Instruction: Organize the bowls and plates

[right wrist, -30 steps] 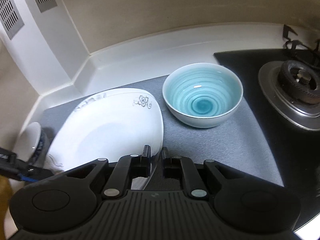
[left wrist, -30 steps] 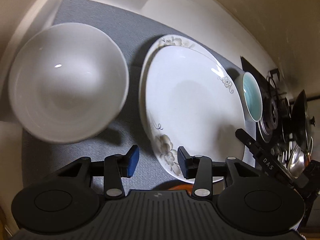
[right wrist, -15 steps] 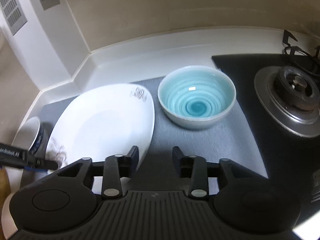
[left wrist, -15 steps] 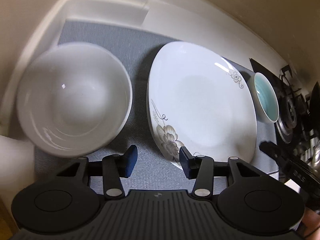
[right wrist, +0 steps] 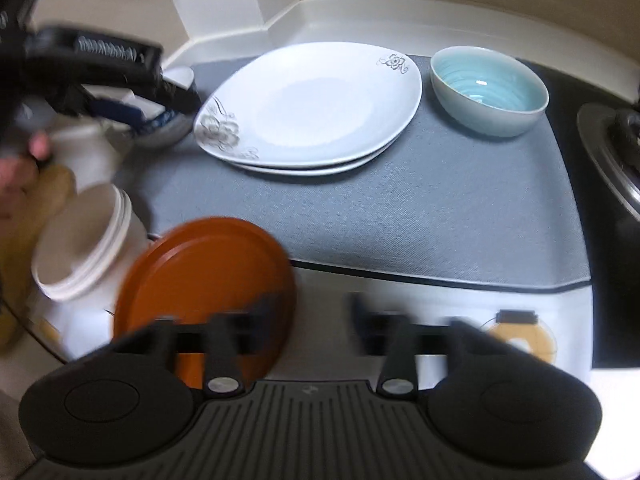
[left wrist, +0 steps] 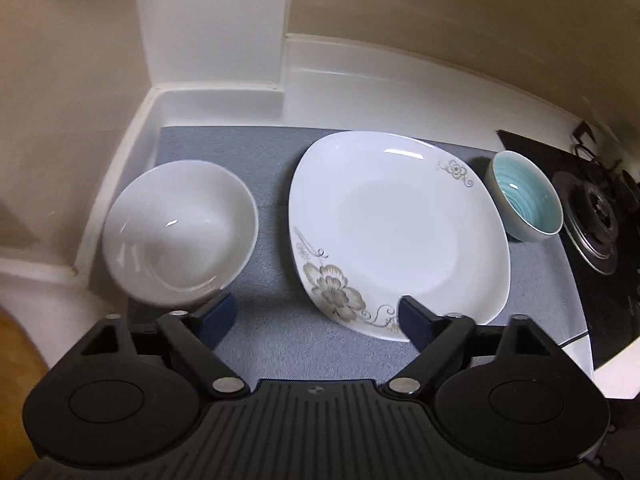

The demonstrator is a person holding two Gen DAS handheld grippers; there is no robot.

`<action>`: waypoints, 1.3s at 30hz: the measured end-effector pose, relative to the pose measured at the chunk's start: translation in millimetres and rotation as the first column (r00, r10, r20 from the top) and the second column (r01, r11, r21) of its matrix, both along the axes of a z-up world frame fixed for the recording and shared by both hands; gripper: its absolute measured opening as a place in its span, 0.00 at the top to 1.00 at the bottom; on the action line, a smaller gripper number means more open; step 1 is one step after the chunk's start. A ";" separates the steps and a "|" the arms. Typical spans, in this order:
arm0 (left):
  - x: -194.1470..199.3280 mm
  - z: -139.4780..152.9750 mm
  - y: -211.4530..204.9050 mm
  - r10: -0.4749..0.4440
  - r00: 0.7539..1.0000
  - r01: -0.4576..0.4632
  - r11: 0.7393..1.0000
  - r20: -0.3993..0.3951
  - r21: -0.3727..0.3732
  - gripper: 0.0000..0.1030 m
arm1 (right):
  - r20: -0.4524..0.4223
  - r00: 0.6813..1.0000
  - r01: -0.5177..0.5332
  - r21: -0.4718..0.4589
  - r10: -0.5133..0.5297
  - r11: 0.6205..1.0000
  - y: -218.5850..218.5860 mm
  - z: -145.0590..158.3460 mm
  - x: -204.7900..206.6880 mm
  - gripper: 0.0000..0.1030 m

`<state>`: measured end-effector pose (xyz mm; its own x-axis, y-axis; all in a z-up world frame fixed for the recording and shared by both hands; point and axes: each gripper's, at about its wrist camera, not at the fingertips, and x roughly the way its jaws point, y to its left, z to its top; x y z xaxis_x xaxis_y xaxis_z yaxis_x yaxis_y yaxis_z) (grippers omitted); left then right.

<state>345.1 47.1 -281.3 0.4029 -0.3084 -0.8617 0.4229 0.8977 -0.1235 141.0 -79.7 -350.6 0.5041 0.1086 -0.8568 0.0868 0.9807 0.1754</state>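
Two stacked white floral plates [right wrist: 308,108] lie at the centre of a grey mat [right wrist: 400,216]; only the rim of the lower one shows. A teal bowl [right wrist: 490,90] stands just beside them at 3 o'clock, a white bowl [left wrist: 180,232] at 9 o'clock. The left gripper [left wrist: 314,318] hovers wide open and empty, its tips near the white bowl and plate edge. The right gripper [right wrist: 316,312], motion-blurred, is spread apart holding nothing. An orange lid [right wrist: 204,296], partly hidden by it, sits at 7 o'clock.
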 end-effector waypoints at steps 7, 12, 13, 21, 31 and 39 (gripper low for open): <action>-35.3 12.2 -7.5 -0.089 0.992 0.091 0.996 0.087 -0.019 0.06 | 0.010 0.985 0.171 0.035 -0.171 0.985 -53.8 0.4 -5.6 0.87; -39.5 10.4 0.4 -0.058 0.998 0.057 0.996 -0.004 -0.064 0.06 | 0.000 0.999 -0.044 0.139 0.045 0.989 -14.5 4.0 -0.8 0.46; -37.2 7.4 3.3 -0.045 0.998 0.041 0.995 -0.044 -0.090 0.06 | -0.004 0.996 -0.091 0.137 0.093 0.986 -3.0 -0.6 1.2 0.47; -50.0 -2.6 1.4 -0.075 0.993 0.068 0.995 -0.092 -0.072 0.07 | 0.010 0.999 0.040 -0.039 -0.040 0.998 -44.1 -0.4 7.1 0.94; -53.4 -48.8 -44.5 -0.215 0.946 0.211 0.976 -0.242 -0.043 0.51 | 0.020 0.994 0.104 0.036 -0.105 0.994 -62.0 -1.8 -11.7 0.57; -51.8 -79.9 -56.3 -0.212 0.936 0.217 0.976 -0.282 -0.016 0.82 | 0.032 0.997 0.067 0.019 -0.068 0.998 -42.1 -8.6 -17.5 0.94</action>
<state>293.4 -9.2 -361.1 0.0703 -0.3468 -0.9353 0.5557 0.7923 -0.2520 123.6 -121.7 -359.2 0.5381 0.0886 -0.8382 0.1468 0.9694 0.1967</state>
